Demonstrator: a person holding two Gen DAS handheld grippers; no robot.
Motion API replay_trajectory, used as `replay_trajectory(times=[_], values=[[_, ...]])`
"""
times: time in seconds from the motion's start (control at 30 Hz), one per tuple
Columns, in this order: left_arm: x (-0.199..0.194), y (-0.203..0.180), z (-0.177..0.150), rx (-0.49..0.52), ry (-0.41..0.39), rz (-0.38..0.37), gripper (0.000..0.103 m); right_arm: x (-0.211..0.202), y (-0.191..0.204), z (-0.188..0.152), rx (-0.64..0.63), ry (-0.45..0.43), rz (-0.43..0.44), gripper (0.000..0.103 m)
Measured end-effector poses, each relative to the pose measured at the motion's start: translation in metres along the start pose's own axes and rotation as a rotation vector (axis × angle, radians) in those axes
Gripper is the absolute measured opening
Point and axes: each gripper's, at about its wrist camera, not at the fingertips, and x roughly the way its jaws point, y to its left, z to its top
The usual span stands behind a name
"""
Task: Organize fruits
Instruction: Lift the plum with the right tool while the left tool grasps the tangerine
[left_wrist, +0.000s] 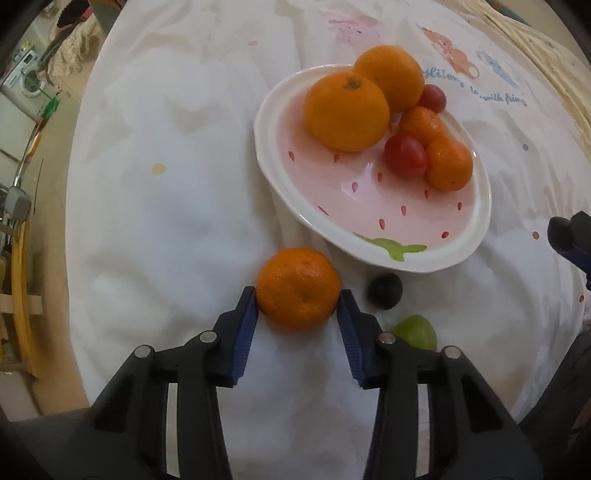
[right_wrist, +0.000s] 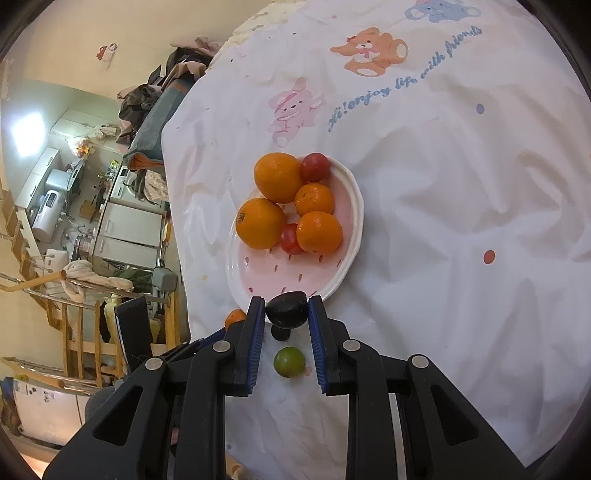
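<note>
My left gripper (left_wrist: 297, 295) points down at the cloth, shut on a mandarin (left_wrist: 297, 290), with a blue pad touching each side. The mandarin (right_wrist: 234, 317) peeks out beside my right gripper (right_wrist: 287, 306), which is shut on a dark plum-like fruit (right_wrist: 287, 314) held just off the cloth before the plate's near rim. A second dark fruit (left_wrist: 384, 291) and a green fruit (left_wrist: 415, 332) lie on the cloth. The pink strawberry-pattern plate (left_wrist: 280, 177) holds two big oranges (left_wrist: 347, 110), two mandarins (left_wrist: 448, 164) and two red tomatoes (left_wrist: 404, 154).
A white cloth with cartoon animals and lettering (right_wrist: 406, 81) covers the table. Its edge (left_wrist: 77, 221) drops off at the left toward a yellow railing and the floor. The right gripper's tip (left_wrist: 569, 240) shows at the right edge of the left wrist view.
</note>
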Motion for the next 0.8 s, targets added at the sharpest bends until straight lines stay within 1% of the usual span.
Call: replay_trajectory(times=[0.27, 0.37, 0.47, 0.63, 0.7, 0.8], values=[[-0.032, 0.020, -0.011, -0.057, -0.051, 0.000, 0.038, -0.010, -0.001, 0.000, 0.013, -0.029, 0.005, 0.025], [-0.048, 0.025, -0.013, -0.060, -0.078, -0.003, 0.038, -0.014, 0.001, 0.000, 0.013, -0.047, 0.012, 0.025], [-0.066, 0.028, -0.010, -0.054, -0.111, -0.008, 0.038, -0.018, 0.006, -0.001, 0.003, -0.058, 0.038, 0.025], [-0.083, 0.019, 0.006, -0.018, -0.133, -0.046, 0.038, -0.026, 0.015, 0.004, -0.022, -0.072, 0.072, 0.025], [-0.084, 0.012, 0.016, -0.004, -0.135, -0.053, 0.038, -0.029, 0.016, 0.009, -0.030, -0.081, 0.080, 0.025], [-0.082, 0.003, 0.031, 0.009, -0.127, -0.066, 0.038, -0.032, 0.019, 0.023, -0.049, -0.094, 0.069, 0.025]])
